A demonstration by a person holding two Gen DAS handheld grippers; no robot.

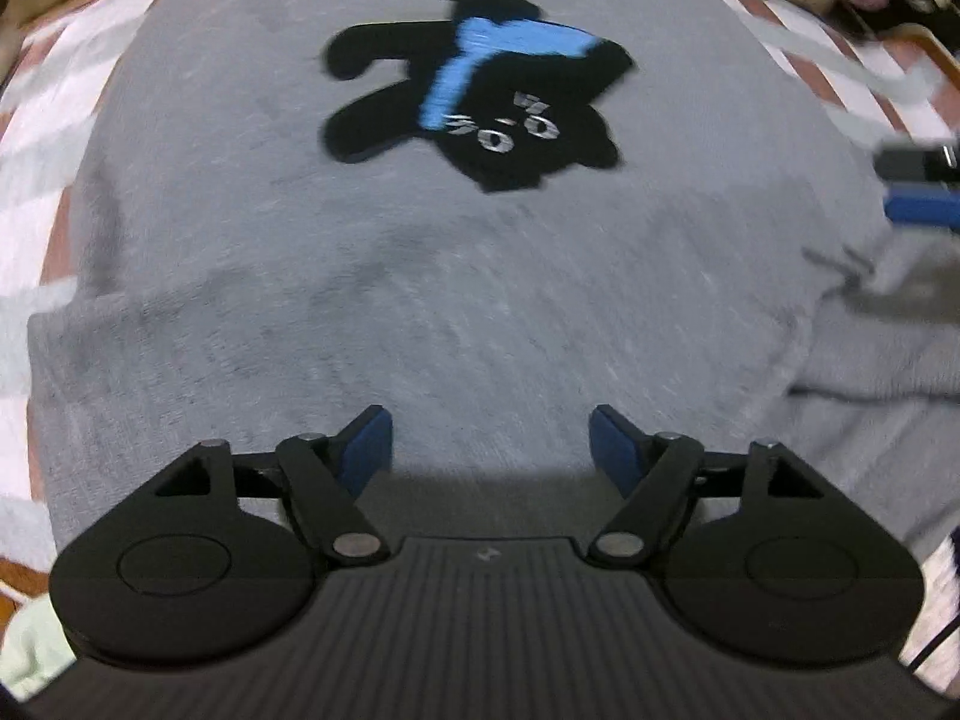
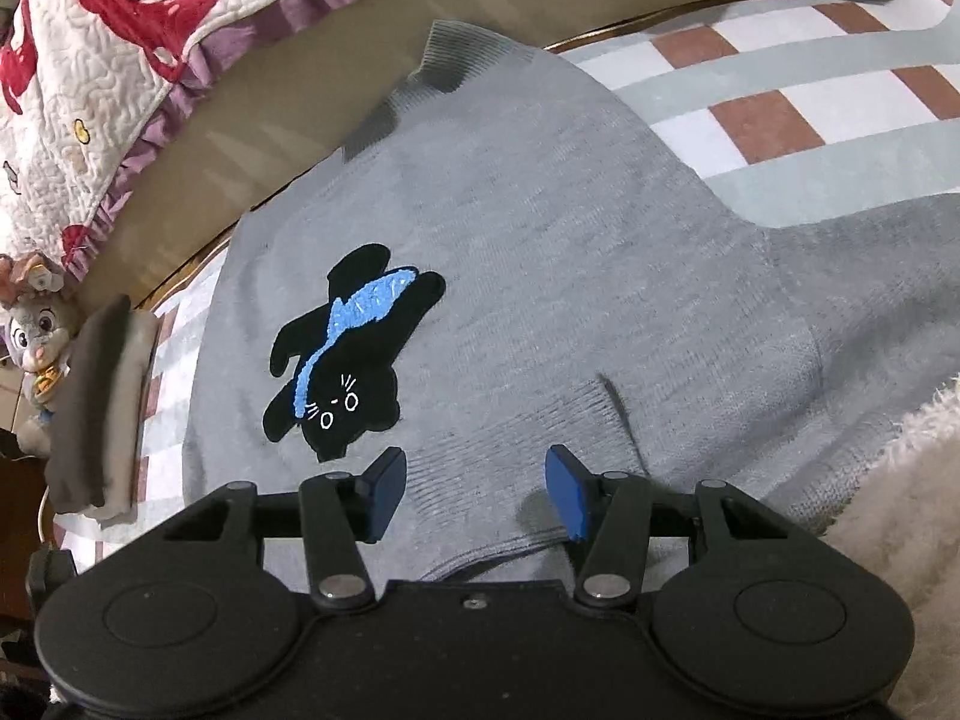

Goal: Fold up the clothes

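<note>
A bed covered with a checked sheet of white, pale grey-green and brick-red squares (image 2: 774, 120) fills the scene. Along its far edge runs a beige padded bed frame with a dark trim line (image 2: 288, 96). Far left lies a white quilted blanket with red cartoon prints and a purple ruffled border (image 2: 120, 60). A grey plush rabbit toy (image 2: 36, 336) sits at the left. Fluffy cream fleece (image 2: 900, 528) shows near right.

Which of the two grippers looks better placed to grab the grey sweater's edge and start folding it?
Probably the right gripper: its open jaws sit right at an edge of the grey sweater. The left gripper, also open, hovers over flat fabric with no edge between its jaws.
</note>
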